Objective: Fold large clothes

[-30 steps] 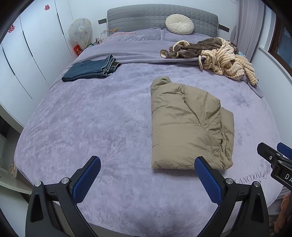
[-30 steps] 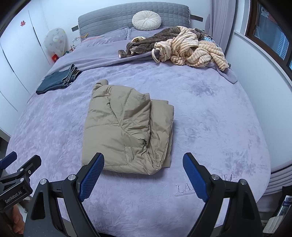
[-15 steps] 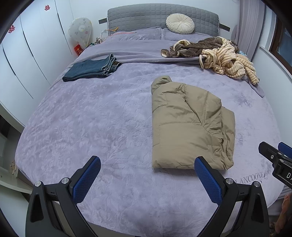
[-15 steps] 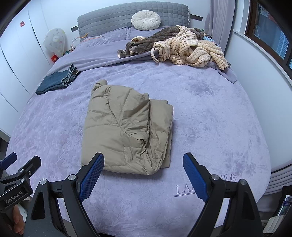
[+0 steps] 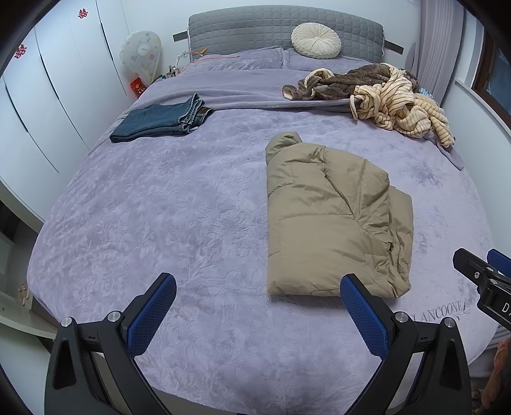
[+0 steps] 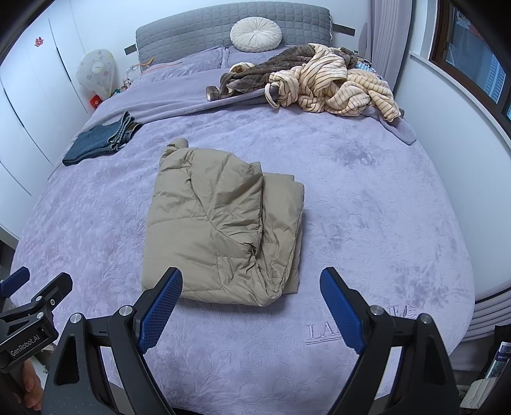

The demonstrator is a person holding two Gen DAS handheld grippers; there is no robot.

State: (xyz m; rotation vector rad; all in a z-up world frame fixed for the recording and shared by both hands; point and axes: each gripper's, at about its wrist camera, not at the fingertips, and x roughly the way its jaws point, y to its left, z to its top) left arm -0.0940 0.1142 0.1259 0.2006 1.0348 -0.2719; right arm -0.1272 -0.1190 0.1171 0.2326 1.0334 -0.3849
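A wide bed (image 5: 159, 207) under a lavender embossed blanket fills both views, its grey quilted headboard (image 5: 284, 28) at the far end. On the blanket, nearer the foot edge than the headboard and a little toward the bed's right side, lies the khaki puffer jacket (image 5: 332, 223) — folded into a compact rectangle, its collar end pointing toward the headboard, loose layers showing along its right side. Near the far right corner sits an unfolded heap: a cream striped fleece garment (image 5: 402, 108) tangled with a brown fleece garment (image 5: 348, 79). By the far left edge rest folded blue jeans (image 5: 159, 119). A round cream cushion (image 5: 316, 36) leans against the headboard.

The left gripper (image 5: 257, 298) hangs over the foot edge with its blue pads spread wide and nothing between them. The right gripper (image 6: 250, 295) does likewise — pads wide apart, empty, just short of the jacket's near edge.
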